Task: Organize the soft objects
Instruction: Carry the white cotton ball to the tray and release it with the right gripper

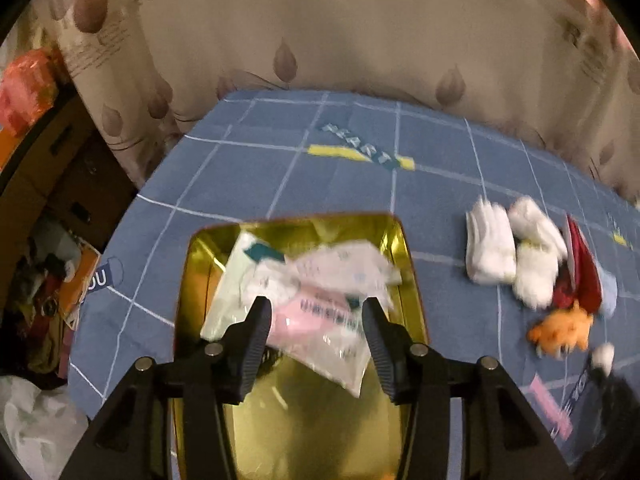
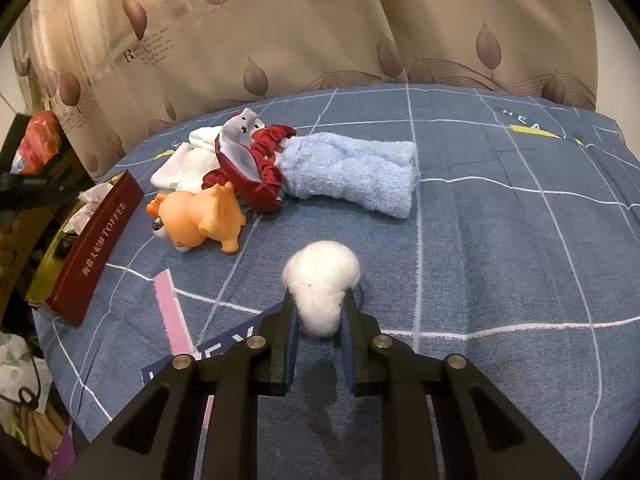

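A gold tin [image 1: 404, 248] sits on the blue checked bedsheet and holds tissue packets [image 1: 320, 300], white and pink. My left gripper [image 1: 316, 308] hangs open over the tin; the pink packet lies between and below its fingers, which stand clear of it. My right gripper [image 2: 319, 300] is shut on a white cotton ball [image 2: 322, 276] just above the sheet. Beyond it lie an orange toy dog [image 2: 200, 216], a red scrunchie [image 2: 256, 176], a light blue towel [image 2: 352, 172] and white cloths [image 2: 180, 164]. The tin's red side [image 2: 96, 248] shows at the left.
A patterned curtain [image 2: 320, 40] hangs behind the bed. Cardboard boxes [image 1: 60, 168] and floor clutter [image 1: 44, 280] crowd the bed's left edge, with a white plastic bag [image 1: 36, 420] below. Blue sheet [image 2: 500, 260] stretches to the right of the cotton ball.
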